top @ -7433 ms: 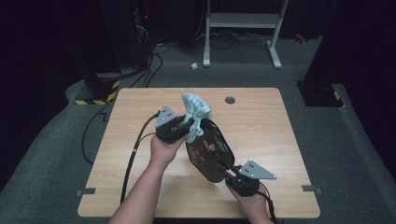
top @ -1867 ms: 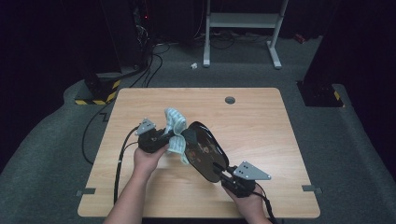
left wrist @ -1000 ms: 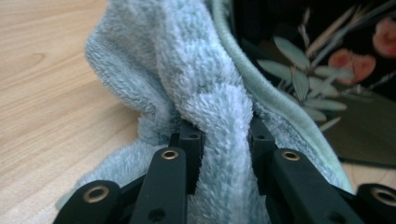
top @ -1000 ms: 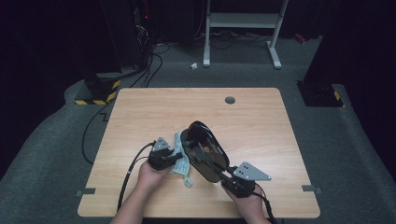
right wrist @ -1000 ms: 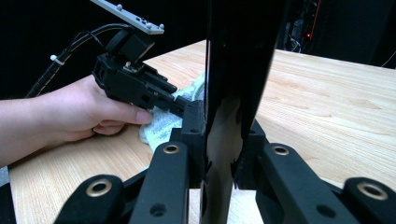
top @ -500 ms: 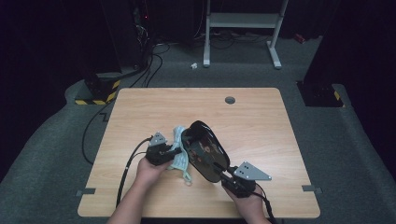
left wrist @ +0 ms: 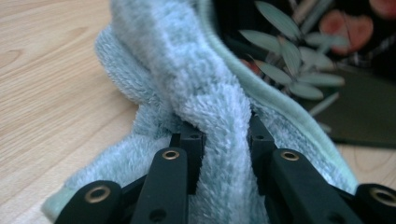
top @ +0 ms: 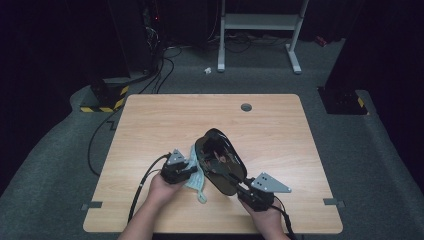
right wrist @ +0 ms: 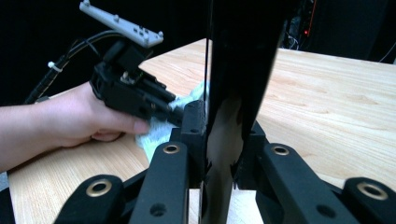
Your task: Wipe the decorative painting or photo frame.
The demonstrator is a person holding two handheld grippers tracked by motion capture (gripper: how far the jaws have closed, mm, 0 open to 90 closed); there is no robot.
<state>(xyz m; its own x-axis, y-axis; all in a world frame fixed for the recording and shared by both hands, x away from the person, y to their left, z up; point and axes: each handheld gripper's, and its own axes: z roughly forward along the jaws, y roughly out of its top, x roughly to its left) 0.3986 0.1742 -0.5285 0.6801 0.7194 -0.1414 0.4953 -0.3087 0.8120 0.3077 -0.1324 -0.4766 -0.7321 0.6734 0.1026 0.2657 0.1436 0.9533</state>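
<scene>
— What do we have in each hand?

— In our left gripper (top: 186, 171) we have a fold of the pale blue-green cloth (top: 196, 172). The left gripper view shows it plainly: the fluffy cloth (left wrist: 205, 93) is bunched between the two black jaws, and the pads are clamped on it from both sides.

— And the right?

— Our right gripper (top: 246, 192) is clamped on the near edge of the black tray (top: 219, 161). In the right gripper view the tray (right wrist: 238, 70) rises edge-on between the jaws, thin and glossy, and both pads press on it.

— Where does the tray sit?

— Over the near middle of the wooden table (top: 150, 125), tilted up on its side, its upper end pointing away from us. Its inner face, painted with leaves and reddish shapes, shows behind the cloth in the left gripper view.

— Is the cloth touching it?

— Yes, it lies against the tray's left face, and a loose end hangs down near the tabletop just beside our left hand (top: 162, 187). From the right gripper view we see that hand (right wrist: 93, 116), its gripper and a bit of cloth just left of the tray.
</scene>
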